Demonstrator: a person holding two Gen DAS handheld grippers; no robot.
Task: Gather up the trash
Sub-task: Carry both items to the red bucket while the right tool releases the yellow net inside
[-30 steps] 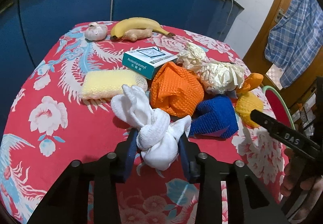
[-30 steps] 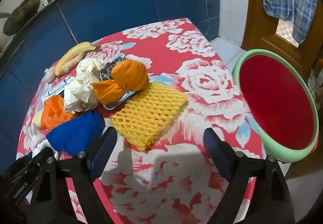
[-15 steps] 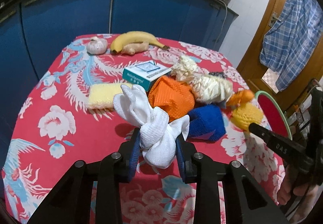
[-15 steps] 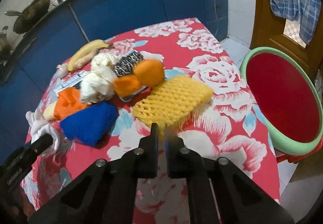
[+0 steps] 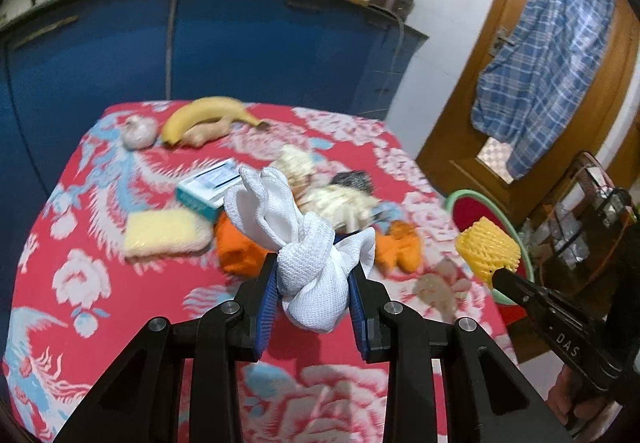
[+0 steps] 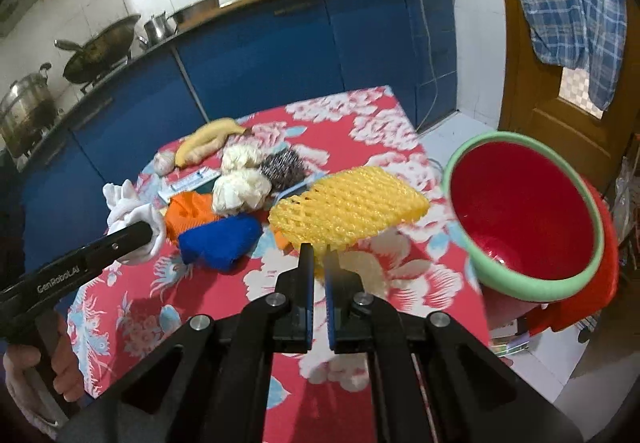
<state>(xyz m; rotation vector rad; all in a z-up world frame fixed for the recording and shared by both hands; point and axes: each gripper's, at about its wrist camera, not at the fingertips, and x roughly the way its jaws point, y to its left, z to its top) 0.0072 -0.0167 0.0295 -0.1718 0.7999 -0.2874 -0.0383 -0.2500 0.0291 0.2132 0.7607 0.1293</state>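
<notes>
My left gripper [image 5: 314, 277] is shut on a knotted white cloth [image 5: 304, 243] and holds it above the red flowered tablecloth [image 5: 80, 275]. My right gripper [image 6: 318, 255] is shut on a yellow foam net [image 6: 348, 205], lifted off the table; the net also shows in the left wrist view [image 5: 488, 249]. A red bin with a green rim [image 6: 524, 211] stands off the table's right edge, beside the net. The left gripper and white cloth [image 6: 132, 217] show at the left of the right wrist view.
On the table lie an orange net [image 6: 190, 213], a blue net [image 6: 220, 243], crumpled white paper [image 6: 240, 191], a steel scourer [image 6: 284, 169], a yellow sponge [image 5: 164, 233], a teal box [image 5: 208, 191], a banana [image 5: 204, 115], ginger and garlic [image 5: 138, 131]. Blue cabinets stand behind.
Both grippers have risen. The right one, open a second ago, closed on the yellow net and lifted it toward the red bin. The left lifted the white cloth off the table.
</notes>
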